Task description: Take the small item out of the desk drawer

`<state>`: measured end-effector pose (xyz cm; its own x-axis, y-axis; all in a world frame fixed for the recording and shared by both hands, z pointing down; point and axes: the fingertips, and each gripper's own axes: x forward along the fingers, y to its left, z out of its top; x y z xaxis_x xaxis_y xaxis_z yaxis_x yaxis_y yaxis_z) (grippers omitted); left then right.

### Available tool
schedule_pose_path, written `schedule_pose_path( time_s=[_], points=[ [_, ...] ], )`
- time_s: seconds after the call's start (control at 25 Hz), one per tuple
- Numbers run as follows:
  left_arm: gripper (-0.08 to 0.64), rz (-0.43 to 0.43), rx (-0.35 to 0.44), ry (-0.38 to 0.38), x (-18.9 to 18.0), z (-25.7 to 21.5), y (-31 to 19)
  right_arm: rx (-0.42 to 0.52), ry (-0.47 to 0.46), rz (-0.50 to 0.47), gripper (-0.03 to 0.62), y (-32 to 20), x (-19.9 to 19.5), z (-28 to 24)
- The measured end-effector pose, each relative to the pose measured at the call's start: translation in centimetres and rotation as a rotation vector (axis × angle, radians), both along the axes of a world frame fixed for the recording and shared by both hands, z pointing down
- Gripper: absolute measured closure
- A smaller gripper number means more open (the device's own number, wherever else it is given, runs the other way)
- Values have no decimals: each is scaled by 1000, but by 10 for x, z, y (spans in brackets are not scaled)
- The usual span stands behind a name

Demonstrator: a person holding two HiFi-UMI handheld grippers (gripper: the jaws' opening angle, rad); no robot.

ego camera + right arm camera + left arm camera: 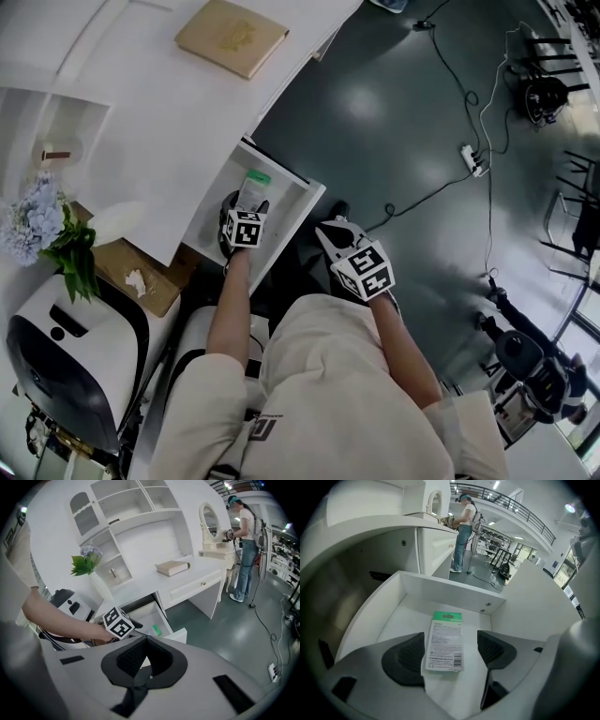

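Packet (green header, barcode) lies in drawer; print unreadable.

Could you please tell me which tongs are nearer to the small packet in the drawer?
Left. The left tongs hang over the open drawer, jaws apart with the packet lying between them. The right tongs sit outside the drawer, off to its side, shut.
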<state>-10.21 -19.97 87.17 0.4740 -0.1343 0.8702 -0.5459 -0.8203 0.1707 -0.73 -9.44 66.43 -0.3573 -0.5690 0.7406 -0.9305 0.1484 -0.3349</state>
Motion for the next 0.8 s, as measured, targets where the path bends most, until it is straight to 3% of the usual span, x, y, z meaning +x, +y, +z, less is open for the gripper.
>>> schedule_pose_path(
  time_s=[0.24,0.6,0.8],
  points=[
    [210,-15,-30,17,11,17,-4,-9,-17,-22,568,-10,-9,5],
    [210,-54,-25,-19,9,39,-10,3,-69,-42,568,-39,-28,3],
    [206,-12,-11,-51,11,54,-14,1,-97,-50,568,-36,-35,7]
  ],
)
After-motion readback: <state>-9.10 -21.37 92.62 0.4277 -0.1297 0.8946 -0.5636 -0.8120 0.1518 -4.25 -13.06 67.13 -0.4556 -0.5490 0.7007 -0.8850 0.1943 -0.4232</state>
